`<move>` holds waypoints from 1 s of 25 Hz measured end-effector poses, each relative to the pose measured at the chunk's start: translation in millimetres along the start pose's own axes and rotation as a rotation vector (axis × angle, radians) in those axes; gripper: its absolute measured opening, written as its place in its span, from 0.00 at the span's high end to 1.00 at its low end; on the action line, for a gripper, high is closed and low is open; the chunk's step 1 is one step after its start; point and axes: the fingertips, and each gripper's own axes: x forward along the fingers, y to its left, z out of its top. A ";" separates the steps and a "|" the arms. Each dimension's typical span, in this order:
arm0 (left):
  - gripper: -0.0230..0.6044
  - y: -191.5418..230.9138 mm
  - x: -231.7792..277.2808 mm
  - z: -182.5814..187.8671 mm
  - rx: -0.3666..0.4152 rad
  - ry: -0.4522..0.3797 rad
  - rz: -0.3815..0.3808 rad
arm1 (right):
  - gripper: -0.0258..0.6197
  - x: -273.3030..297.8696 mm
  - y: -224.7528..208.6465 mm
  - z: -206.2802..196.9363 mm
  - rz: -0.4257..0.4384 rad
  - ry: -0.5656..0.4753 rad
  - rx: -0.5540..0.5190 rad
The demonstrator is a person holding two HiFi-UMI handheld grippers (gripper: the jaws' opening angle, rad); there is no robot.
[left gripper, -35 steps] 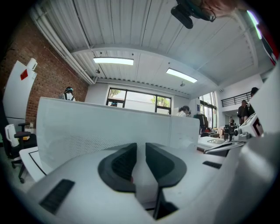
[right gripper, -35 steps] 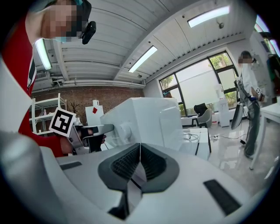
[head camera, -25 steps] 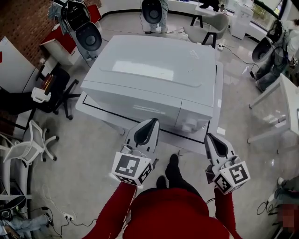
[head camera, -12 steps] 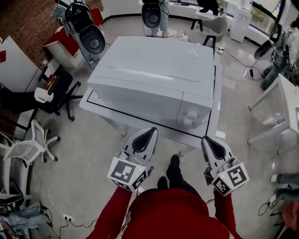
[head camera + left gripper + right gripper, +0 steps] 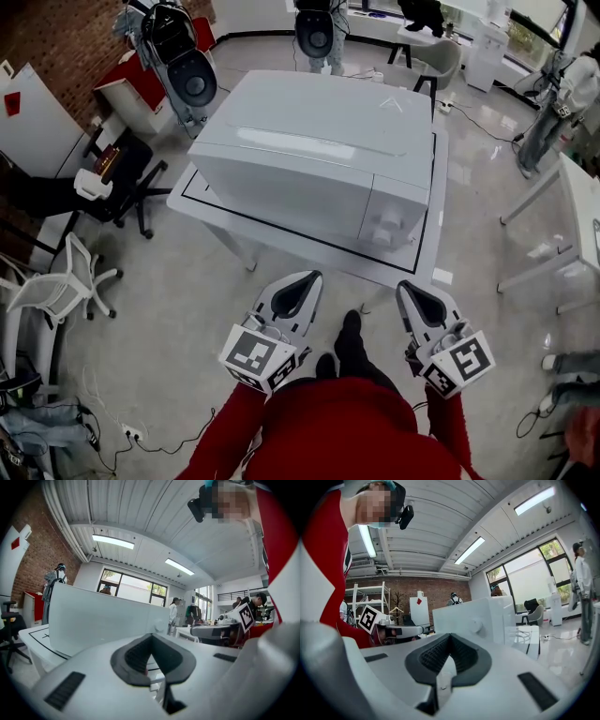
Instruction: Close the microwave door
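Observation:
A large white microwave (image 5: 319, 141) stands on a white table (image 5: 309, 251) marked with a black outline. Its door (image 5: 286, 192) lies flush with the front, next to the control panel with a knob (image 5: 389, 222). Both grippers hang in front of the table, short of its near edge and apart from the microwave. My left gripper (image 5: 302, 284) is shut with nothing in it. My right gripper (image 5: 412, 292) is shut too, also empty. The left gripper view shows the microwave's front (image 5: 101, 620) beyond the meeting jaws (image 5: 151, 638); the right gripper view shows its knob (image 5: 476, 625).
White chairs (image 5: 56, 286) and a black office chair (image 5: 127, 178) stand at the left. A second white table (image 5: 572, 220) is at the right. Black pod-shaped seats (image 5: 192, 75) and several people stand behind the microwave. My shoe (image 5: 347, 337) is on the floor between the grippers.
Both grippers have drawn back from the table edge toward my body, and the microwave sits farther from them in the head view. The door stays flush throughout.

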 end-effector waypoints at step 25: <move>0.95 -11.4 -13.8 -9.7 0.001 0.013 0.030 | 0.94 -5.0 6.6 -7.5 0.001 0.014 -0.033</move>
